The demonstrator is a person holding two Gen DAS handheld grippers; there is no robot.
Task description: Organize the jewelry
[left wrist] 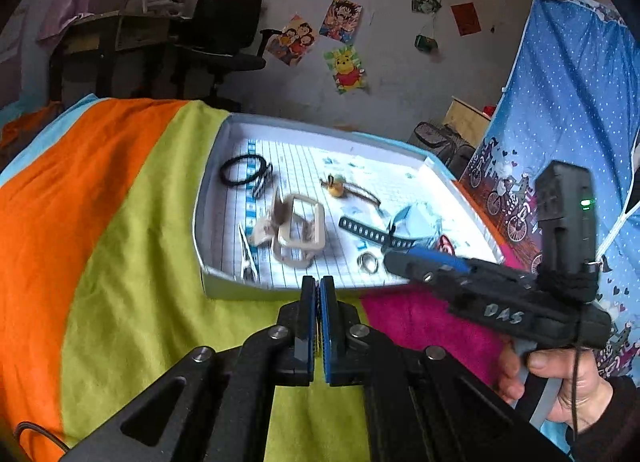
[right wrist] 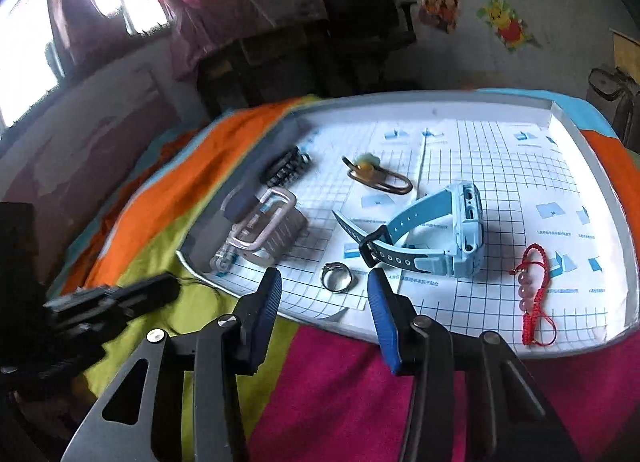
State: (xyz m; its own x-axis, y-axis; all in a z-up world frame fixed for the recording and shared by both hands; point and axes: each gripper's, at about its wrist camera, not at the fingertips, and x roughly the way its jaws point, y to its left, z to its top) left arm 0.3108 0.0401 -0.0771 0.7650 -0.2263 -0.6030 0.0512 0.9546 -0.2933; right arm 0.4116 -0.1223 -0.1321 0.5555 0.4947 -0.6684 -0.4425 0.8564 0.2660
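A white tray [left wrist: 208,198] [right wrist: 624,222] lined with grid paper lies on a striped cloth. It holds a silver ring [right wrist: 337,277] [left wrist: 368,262], a light-blue watch [right wrist: 440,234] [left wrist: 416,222], a red cord bracelet with pink beads [right wrist: 532,294], a beige claw clip [right wrist: 260,226] [left wrist: 298,230], black hair ties [left wrist: 244,170] [right wrist: 286,168] and a yellow charm on a brown loop [right wrist: 376,174] [left wrist: 336,186]. My right gripper [right wrist: 325,282] [left wrist: 394,262] stands open over the tray's near edge, the ring between its blue pads, untouched. My left gripper [left wrist: 319,290] [right wrist: 170,288] is shut and empty, just short of the tray's near wall.
The cloth [left wrist: 120,222] has orange, green and magenta stripes. A blue dotted curtain [left wrist: 568,102] hangs to the right in the left wrist view. A dark desk and office chair [left wrist: 224,30] stand behind, against a wall with posters. A hand [left wrist: 560,386] grips the right gripper's handle.
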